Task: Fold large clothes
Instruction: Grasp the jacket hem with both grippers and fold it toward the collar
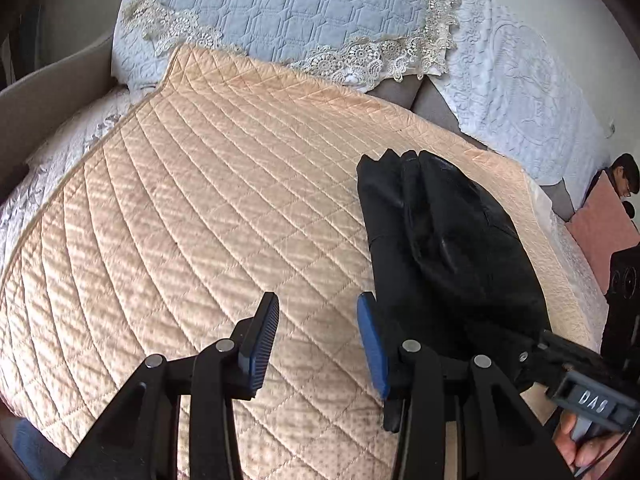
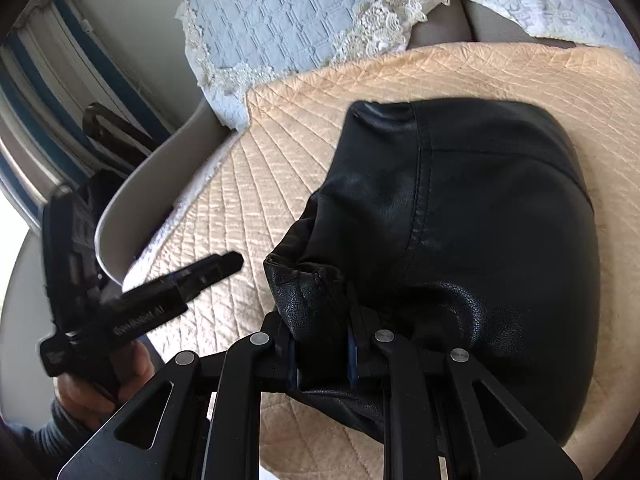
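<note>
A black leather garment (image 2: 480, 216) lies folded on a peach quilted cover (image 2: 256, 184). My right gripper (image 2: 322, 354) is shut on a bunched edge of the black garment, at its near left corner. In the left wrist view the garment (image 1: 444, 248) lies to the right on the peach cover (image 1: 200, 200). My left gripper (image 1: 318, 340) is open and empty, just left of the garment, with its right finger close to the garment's edge. The left gripper also shows in the right wrist view (image 2: 192, 280), held by a hand.
A blue quilted pillow with lace trim (image 1: 288, 4) and a white embossed spread (image 1: 520, 80) lie at the back. A grey curved bed edge (image 2: 152, 184) is on the left. A person (image 1: 624, 180) sits at the far right, by a pink cushion (image 1: 604, 232).
</note>
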Demonstrator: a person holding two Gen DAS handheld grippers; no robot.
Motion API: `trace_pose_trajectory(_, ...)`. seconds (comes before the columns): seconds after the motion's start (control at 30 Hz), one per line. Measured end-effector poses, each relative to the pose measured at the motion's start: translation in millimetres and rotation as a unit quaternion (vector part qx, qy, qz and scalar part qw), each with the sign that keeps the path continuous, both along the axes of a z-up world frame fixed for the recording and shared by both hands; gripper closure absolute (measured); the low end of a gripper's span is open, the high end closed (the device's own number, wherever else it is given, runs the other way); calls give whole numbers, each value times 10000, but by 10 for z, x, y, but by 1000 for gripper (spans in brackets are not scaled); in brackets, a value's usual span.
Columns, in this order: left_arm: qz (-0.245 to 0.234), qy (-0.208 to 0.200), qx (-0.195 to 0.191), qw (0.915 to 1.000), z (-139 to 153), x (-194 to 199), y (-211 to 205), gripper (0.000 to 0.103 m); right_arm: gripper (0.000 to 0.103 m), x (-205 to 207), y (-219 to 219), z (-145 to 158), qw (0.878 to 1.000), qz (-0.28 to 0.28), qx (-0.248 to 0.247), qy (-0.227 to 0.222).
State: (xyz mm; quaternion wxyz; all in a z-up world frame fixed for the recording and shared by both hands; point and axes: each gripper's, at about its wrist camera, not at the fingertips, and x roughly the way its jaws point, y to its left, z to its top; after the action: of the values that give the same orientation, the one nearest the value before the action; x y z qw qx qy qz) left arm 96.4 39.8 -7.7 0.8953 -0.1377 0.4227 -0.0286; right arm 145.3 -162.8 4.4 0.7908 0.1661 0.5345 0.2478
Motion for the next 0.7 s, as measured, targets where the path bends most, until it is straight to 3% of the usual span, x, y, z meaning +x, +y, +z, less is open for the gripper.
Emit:
trace_pose_trajectory(0.13, -117, -62, -73, 9999, 21, -36, -43, 61, 72, -53, -7, 73, 9999, 111, 6, -120)
trace_pose_trajectory(0.2, -168, -132, -109, 9997, 79, -45, -71, 61, 51, -131, 5, 131, 9994, 269, 145, -187)
trace_pose_trajectory(0.23, -196, -174, -129, 9996, 119, -48, -77, 61, 49, -172, 5, 187, 9987, 395, 245, -226)
trace_pose_trajectory(0.4, -442, -408, -357, 9976, 370, -49, -168, 61, 48, -242, -240, 481, 9965, 375, 582, -460)
trace_pose_trajectory(0.5, -734, -474, -586, 9945, 492, -35, -319, 59, 48, -244, -566, 628, 9958, -137, 540, -721)
trace_pose_trajectory(0.67, -1319, -442, -584, 9885, 432, 77, -713, 52, 50, -173, -958, 537, 9950, -807, 303, -500)
trace_pose_trajectory(0.7, -1370, -361, -457, 9889, 346, 101, -774, 67, 56, -173, -981, 509, 9948, -855, 273, -471)
